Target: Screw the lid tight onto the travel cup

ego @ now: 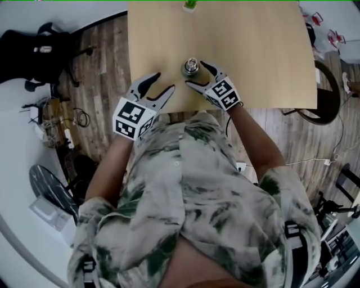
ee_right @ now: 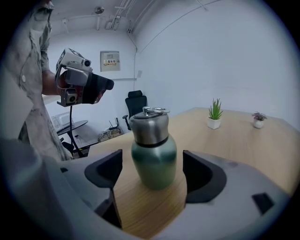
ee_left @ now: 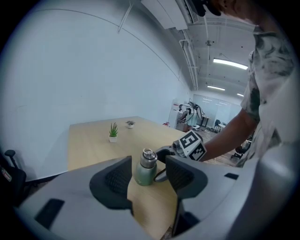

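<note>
light: bright, even, from ceiling strips point(ee_left: 229, 63) | shadows: soft on surface point(ego: 253, 56) | lens: heavy fisheye, dark vignetted corners in gripper views | focus: near fingers point(ee_right: 105, 169) soft, head view edges smeared

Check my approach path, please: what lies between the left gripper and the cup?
Only bare table; the left gripper view shows it running from the open left gripper to the cup.

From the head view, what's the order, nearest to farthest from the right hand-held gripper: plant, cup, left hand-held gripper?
1. Cup, at the open jaws of the right hand-held gripper.
2. Left hand-held gripper, off to the left.
3. Plant, far ahead, at the top.
</note>
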A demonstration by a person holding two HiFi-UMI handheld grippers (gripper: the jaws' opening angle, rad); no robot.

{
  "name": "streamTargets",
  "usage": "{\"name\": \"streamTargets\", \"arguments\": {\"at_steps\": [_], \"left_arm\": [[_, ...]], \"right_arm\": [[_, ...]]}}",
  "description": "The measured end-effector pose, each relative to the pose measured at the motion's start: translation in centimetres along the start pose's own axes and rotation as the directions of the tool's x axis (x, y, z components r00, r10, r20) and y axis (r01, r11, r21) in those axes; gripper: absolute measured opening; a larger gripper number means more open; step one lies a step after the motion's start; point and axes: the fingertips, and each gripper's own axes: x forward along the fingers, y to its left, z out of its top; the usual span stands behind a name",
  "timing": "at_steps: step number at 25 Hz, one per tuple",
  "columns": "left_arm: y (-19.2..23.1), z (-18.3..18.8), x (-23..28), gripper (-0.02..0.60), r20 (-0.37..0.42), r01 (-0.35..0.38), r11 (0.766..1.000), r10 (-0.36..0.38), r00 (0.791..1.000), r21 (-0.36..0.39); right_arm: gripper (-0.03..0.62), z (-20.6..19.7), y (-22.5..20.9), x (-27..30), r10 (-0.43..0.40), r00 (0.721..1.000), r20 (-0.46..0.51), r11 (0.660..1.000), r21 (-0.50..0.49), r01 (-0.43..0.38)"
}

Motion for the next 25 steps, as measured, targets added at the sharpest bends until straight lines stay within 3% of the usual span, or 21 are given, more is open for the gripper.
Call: {"name": "streamTargets", "arguments": {"at_steps": [14, 25], "left_arm": [[1.3, -0.4, 0.1, 0.219, -0.035, -0.071, 0.997, 0.07, 0.997, -0.03], [2.0, -0.9, 0.5, 0.219, -0.06, -0.077, 0.997, 0.075, 0.995, -0.031]], "right_arm": [[0.405, -0.5, -0.4, 4.2, 0.074, 0.997, 0.018, 0.996, -0.057, -0.072], [0.405, -0.8, -0.3, 5.8, 0.109, 0.994, 0.024, 0.99, -0.088, -0.106]]}}
